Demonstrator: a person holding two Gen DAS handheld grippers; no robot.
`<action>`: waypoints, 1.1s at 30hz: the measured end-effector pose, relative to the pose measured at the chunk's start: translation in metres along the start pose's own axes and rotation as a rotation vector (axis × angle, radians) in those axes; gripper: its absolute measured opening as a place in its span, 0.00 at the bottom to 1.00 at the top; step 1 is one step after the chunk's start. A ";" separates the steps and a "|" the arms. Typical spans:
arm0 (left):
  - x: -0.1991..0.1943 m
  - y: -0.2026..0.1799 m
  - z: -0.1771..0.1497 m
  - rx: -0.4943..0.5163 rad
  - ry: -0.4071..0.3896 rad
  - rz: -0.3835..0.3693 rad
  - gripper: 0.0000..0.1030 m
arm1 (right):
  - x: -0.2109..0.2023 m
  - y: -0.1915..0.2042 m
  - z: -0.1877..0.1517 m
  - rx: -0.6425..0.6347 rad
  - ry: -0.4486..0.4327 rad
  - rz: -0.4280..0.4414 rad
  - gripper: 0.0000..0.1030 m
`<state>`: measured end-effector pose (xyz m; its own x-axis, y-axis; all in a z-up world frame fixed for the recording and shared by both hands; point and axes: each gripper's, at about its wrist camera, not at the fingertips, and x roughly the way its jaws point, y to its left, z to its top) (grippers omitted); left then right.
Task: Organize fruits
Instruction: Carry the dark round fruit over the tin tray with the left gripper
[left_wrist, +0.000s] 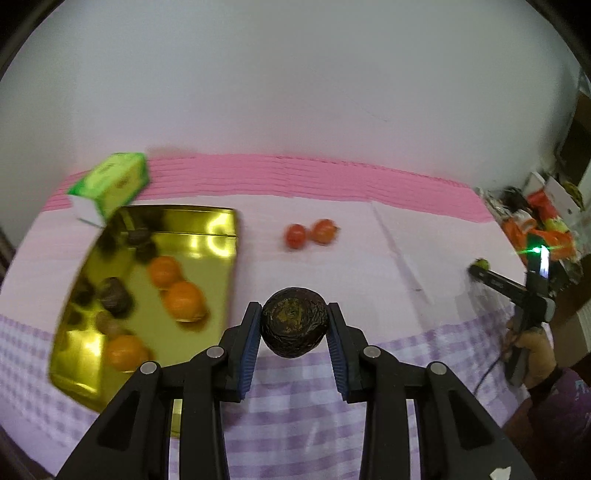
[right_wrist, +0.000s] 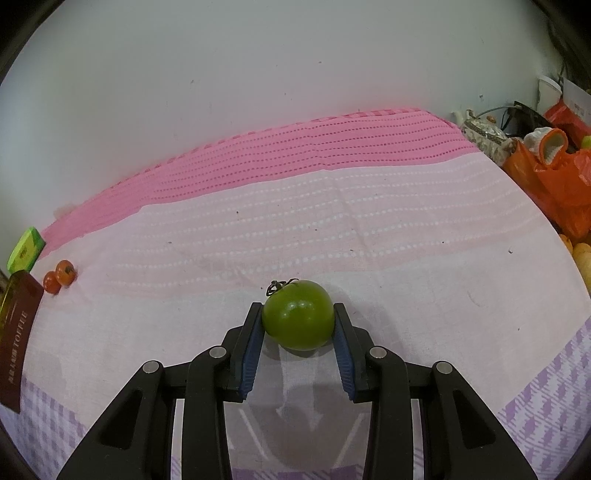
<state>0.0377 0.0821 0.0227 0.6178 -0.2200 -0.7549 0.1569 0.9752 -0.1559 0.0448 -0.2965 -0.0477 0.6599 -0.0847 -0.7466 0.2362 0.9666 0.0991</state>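
Observation:
My left gripper (left_wrist: 294, 325) is shut on a dark wrinkled fruit (left_wrist: 294, 326) and holds it above the cloth, to the right of a gold tin tray (left_wrist: 207, 236). In the tray lie several orange fruits (left_wrist: 183, 300) and several dark wrinkled ones (left_wrist: 115, 298). Two small red tomatoes (left_wrist: 310, 233) sit on the cloth beyond. My right gripper (right_wrist: 298, 325) is shut on a green tomato (right_wrist: 298, 314) that rests low over the cloth. The left wrist view also shows the right gripper (left_wrist: 480, 267) at the far right, held by a hand (left_wrist: 535, 350).
A green box (left_wrist: 110, 182) stands at the tray's far corner. The red tomatoes (right_wrist: 59, 277), the green box (right_wrist: 26, 249) and a dark red lid (right_wrist: 16, 336) lie at the left edge of the right wrist view. Orange bags and clutter (right_wrist: 554, 173) crowd the right side.

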 end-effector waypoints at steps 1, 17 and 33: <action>-0.002 0.008 -0.001 -0.009 -0.003 0.018 0.30 | 0.000 0.000 0.000 -0.001 0.000 -0.002 0.36; -0.002 0.086 -0.025 -0.135 0.019 0.098 0.30 | 0.002 0.007 0.001 -0.031 0.008 -0.040 0.36; 0.009 0.096 -0.032 -0.154 0.050 0.092 0.30 | 0.004 0.010 0.002 -0.044 0.011 -0.057 0.36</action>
<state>0.0337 0.1743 -0.0199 0.5843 -0.1325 -0.8007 -0.0207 0.9838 -0.1779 0.0509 -0.2872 -0.0485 0.6384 -0.1380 -0.7572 0.2417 0.9700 0.0270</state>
